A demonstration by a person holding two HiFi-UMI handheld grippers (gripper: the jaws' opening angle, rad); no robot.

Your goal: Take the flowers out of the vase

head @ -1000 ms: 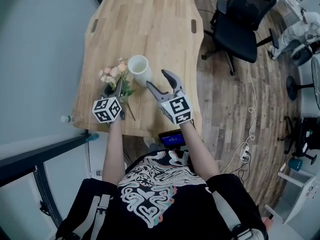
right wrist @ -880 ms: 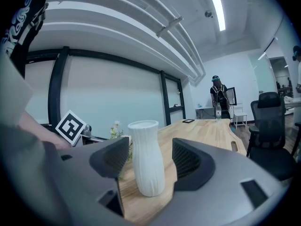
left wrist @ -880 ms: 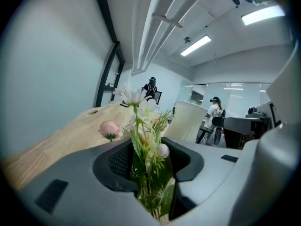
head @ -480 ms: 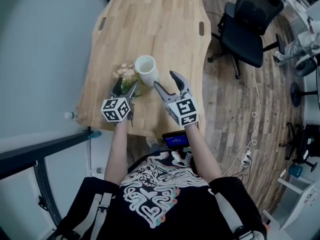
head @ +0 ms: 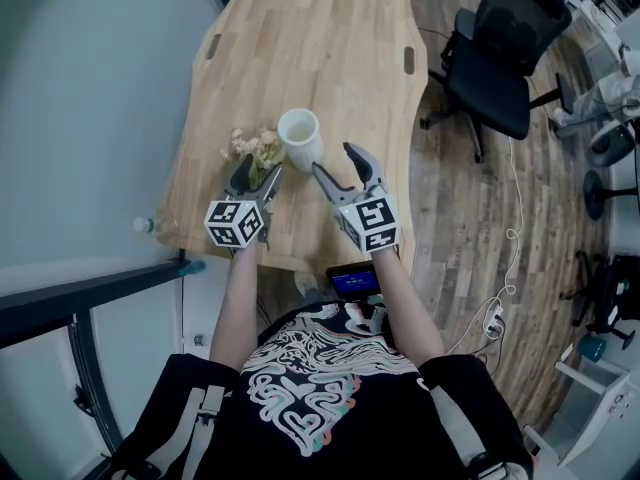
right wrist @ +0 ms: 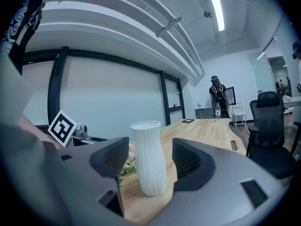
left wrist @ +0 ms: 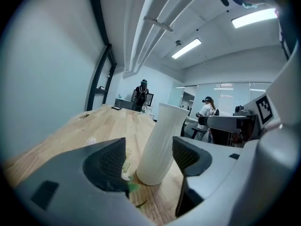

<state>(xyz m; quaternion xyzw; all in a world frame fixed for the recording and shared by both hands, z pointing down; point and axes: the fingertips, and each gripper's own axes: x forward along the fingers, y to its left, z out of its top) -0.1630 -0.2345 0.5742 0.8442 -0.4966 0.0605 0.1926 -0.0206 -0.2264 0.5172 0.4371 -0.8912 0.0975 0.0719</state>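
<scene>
A white ribbed vase (head: 300,134) stands upright and empty on the wooden table (head: 300,38). A small bunch of pink and cream flowers (head: 252,146) lies flat on the table just left of it. My left gripper (head: 256,178) is right behind the flowers' stems. Its jaws are wide and closing slightly, with nothing between the pads. In the left gripper view the vase (left wrist: 160,140) shows beyond the gap and a green leaf (left wrist: 132,187) lies by the left jaw. My right gripper (head: 335,163) stands open, short of the vase (right wrist: 148,154), apart from it.
A black office chair (head: 500,48) stands on the floor right of the table. A small bottle (head: 145,225) sits at the table's near left corner. A phone-like screen (head: 350,280) shows below the near edge. People stand far off in the room (left wrist: 141,95).
My left jaws have opened off the flower stems, and the bunch now lies on the table beside the vase. The right gripper has kept still.
</scene>
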